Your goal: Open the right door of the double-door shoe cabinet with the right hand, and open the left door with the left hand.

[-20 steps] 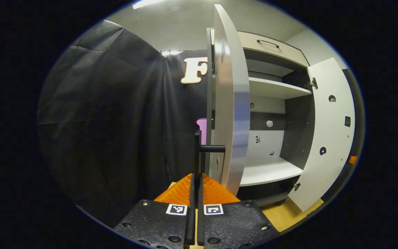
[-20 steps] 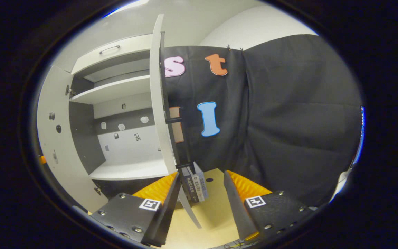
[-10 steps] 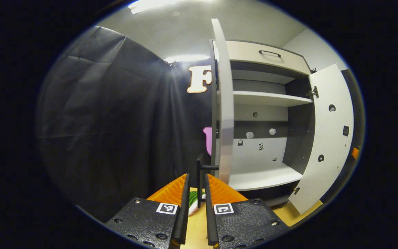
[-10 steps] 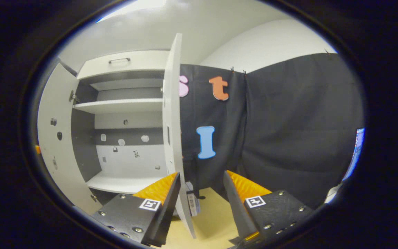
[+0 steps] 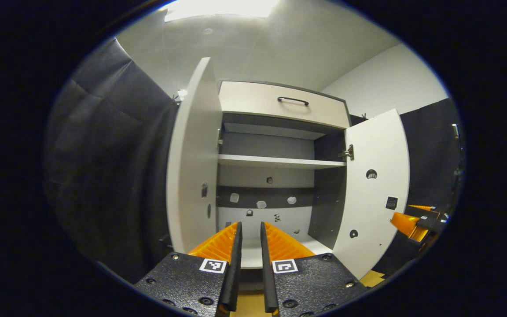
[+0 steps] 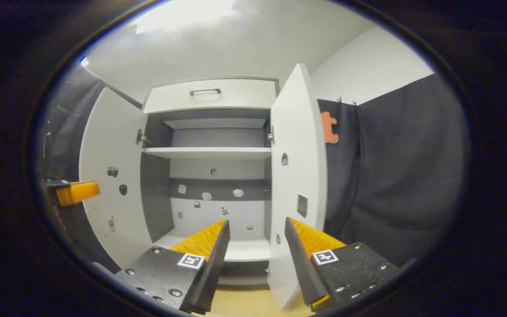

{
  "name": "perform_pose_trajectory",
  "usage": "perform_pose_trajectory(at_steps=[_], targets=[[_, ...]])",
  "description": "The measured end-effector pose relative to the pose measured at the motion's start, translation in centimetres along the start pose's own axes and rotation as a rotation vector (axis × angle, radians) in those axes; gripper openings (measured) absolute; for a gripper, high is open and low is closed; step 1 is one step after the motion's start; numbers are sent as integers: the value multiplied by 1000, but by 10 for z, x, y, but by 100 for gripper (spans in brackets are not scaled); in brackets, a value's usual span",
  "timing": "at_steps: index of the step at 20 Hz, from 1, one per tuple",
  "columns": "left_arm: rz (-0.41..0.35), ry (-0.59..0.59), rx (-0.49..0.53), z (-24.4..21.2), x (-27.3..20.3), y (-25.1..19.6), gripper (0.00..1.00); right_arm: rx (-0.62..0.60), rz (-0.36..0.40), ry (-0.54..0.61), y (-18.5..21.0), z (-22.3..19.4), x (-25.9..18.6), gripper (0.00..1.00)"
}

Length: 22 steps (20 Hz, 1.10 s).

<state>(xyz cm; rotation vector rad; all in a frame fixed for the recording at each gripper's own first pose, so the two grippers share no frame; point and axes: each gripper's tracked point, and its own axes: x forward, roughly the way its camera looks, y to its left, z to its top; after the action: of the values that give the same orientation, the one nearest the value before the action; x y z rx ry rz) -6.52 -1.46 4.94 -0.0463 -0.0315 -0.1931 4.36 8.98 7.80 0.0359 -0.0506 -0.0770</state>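
Shoe cabinet (image 5: pixel 280 132) stands straight ahead with left door (image 5: pixel 192 167) and right door (image 6: pixel 299 176) both swung wide, so the task looks done; left gripper (image 5: pixel 249 246) holds nothing, fingers narrowly apart; right gripper (image 6: pixel 255 246) gapes wider, empty.

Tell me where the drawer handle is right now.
In the left gripper view, the drawer handle sits on the drawer front above both open doors, over the shelf.
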Motion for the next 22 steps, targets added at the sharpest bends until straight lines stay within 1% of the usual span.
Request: perform_pose_trajectory(at_steps=[2,3,4,5,6,7,8,9,10,11,12,13,14,17,20,22], targets=[[-33,28,3,-14,8,-17,27,21,39,3,17,1,4,74],[-43,39,-1,-20,10,-24,21,32,53,2,23,2,6,74],[-55,45,-10,-23,12,-30,28,41,71,-1,28,4,8,75],[-67,51,-17,-27,14,-35,33,44,84,-4,34,5,9,75],[-74,54,-22,-31,15,-38,38,43,86,-7,35,5,11,85],[-74,57,-28,-33,15,-39,51,43,89,-10,36,5,13,86],[-74,59,-31,-34,15,-40,56,43,93,-12,37,5,15,86],[-70,57,-35,-35,15,-40,66,44,97,-13,40,5,17,86],[-65,55,-41,-35,16,-39,74,41,103,-10,43,4,18,83],[-64,51,-48,-35,16,-40,80,37,110,-12,44,2,19,87],[-52,46,-52,-34,14,-36,85,32,116,-13,47,2,22,95],[-35,41,-56,-34,17,-34,92,26,121,-15,50,1,22,98],[-20,36,-61,-34,18,-31,96,22,132,-17,53,0,23,99],[-15,40,-67,-38,18,-31,96,10,144,-35,60,3,26,99],[-15,47,-48,-42,19,-31,96,-3,142,-62,63,8,29,98],[-18,42,-38,-42,19,-31,96,-4,144,-60,66,6,31,99]])
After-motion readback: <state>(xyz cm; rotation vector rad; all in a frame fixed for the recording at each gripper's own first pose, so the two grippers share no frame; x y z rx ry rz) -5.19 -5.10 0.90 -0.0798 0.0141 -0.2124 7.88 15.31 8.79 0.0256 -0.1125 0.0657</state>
